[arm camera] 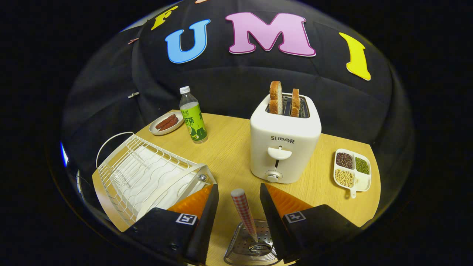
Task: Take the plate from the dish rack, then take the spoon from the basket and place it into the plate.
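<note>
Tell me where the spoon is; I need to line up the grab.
In the gripper view the spoon stands in the metal basket, between the open gripper fingers, just before the toaster.

Frame centre: toaster on the counter, two bread slices standing in its slots.
Left: dish rack.
Upper left: bottle, with the sausage plate left of it.
Right: divided dish.
Bottom centre: spoon standing in the basket, between the spread fingers of the gripper.
</note>
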